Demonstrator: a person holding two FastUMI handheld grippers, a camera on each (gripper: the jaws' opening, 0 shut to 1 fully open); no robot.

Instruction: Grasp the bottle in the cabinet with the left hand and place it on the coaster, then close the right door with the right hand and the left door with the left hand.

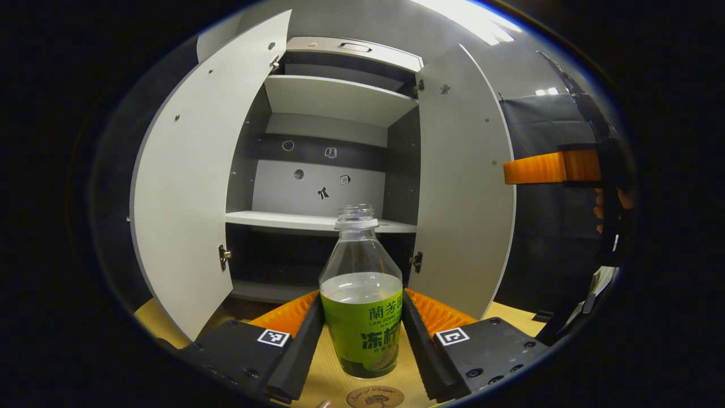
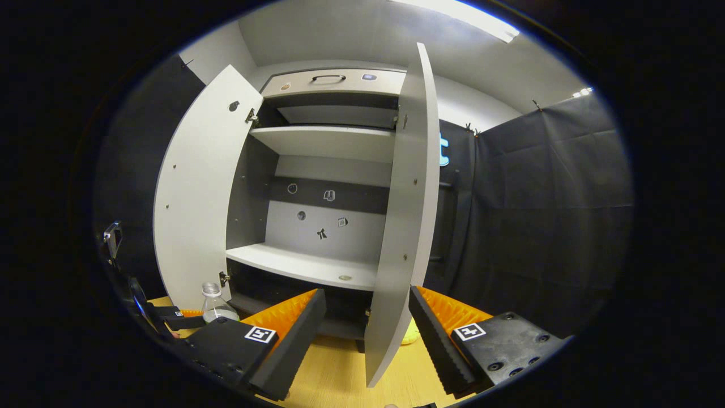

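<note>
A clear, uncapped bottle [image 1: 361, 317] with a green label and some liquid stands upright between my left gripper's [image 1: 362, 326] fingers, which press on both sides of the label. A round brown coaster [image 1: 375, 397] lies on the wooden table just nearer to me than the bottle's base. Behind it the cabinet has its left door [image 1: 187, 198] and right door [image 1: 464, 187] open. In the right gripper view, my right gripper [image 2: 368, 340] is open, with the right door's [image 2: 405, 198] free edge standing between its fingers. The bottle [image 2: 215, 306] shows low at the left.
The cabinet's white shelves [image 1: 317, 221] are bare, with small stickers on the back wall. A yellow object [image 2: 411, 335] lies on the table [image 2: 334, 374] behind the right door. A hand [image 1: 612, 204] holds the right gripper [image 1: 549, 167] at the far right.
</note>
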